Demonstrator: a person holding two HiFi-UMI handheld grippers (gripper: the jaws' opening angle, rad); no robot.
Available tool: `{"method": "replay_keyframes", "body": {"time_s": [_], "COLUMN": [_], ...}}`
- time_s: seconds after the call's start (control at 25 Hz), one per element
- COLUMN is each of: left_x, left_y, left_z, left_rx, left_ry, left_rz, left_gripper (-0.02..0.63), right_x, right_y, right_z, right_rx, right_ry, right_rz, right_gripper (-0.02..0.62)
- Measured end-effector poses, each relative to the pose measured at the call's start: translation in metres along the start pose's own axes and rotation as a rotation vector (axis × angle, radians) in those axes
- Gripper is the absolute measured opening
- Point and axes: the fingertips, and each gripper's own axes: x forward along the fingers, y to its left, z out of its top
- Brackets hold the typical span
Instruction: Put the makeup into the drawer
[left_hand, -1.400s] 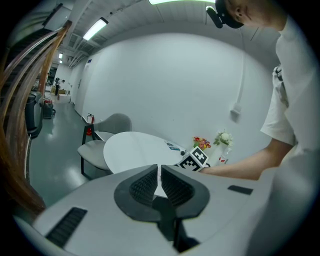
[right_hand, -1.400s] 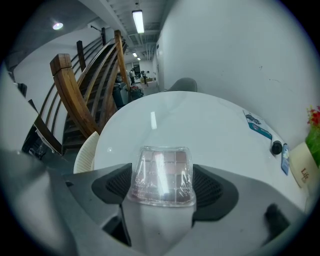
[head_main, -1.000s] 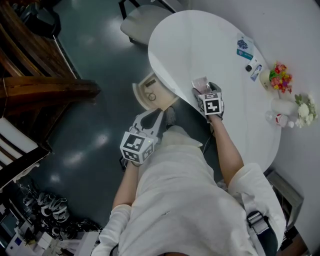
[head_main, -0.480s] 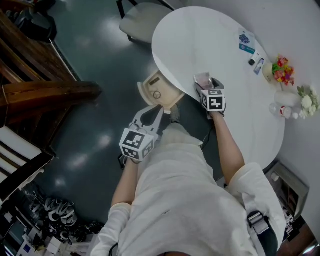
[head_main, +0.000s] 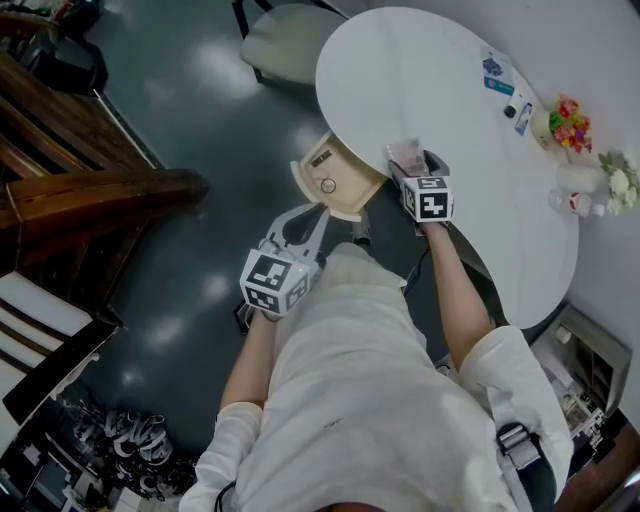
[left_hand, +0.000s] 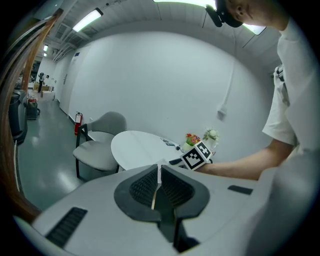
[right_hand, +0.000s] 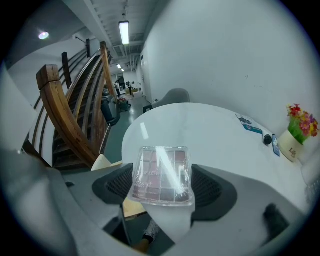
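Left gripper (head_main: 312, 215), jaws together on nothing, hangs over the floor, with the open drawer (head_main: 335, 180) at its 1 o'clock. Right gripper (right_hand: 161, 187) is clamped on the makeup palette (right_hand: 161, 172) at the white table (head_main: 440, 90) edge, drawer at its 8 o'clock

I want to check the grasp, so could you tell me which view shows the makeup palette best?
The right gripper view: the makeup palette fills the centre, clamped between the right gripper's jaws. The head view shows only a small pale patch of it; the left gripper view does not show it.
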Motion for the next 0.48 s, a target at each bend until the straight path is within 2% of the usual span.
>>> {"method": "replay_keyframes", "body": {"time_s": [0.48], "left_x": [-0.028], "left_y": [0.040], "left_z": [-0.011], "left_rx": [0.041], "left_ry": [0.049], "left_rz": [-0.069], "left_gripper": [0.012], "right_x": [0.007], "right_y": [0.091], "right_z": [-0.002], "right_rx": [0.022], "right_ry": [-0.034], "right_rz": [0.041], "right_gripper": [0.379]}}
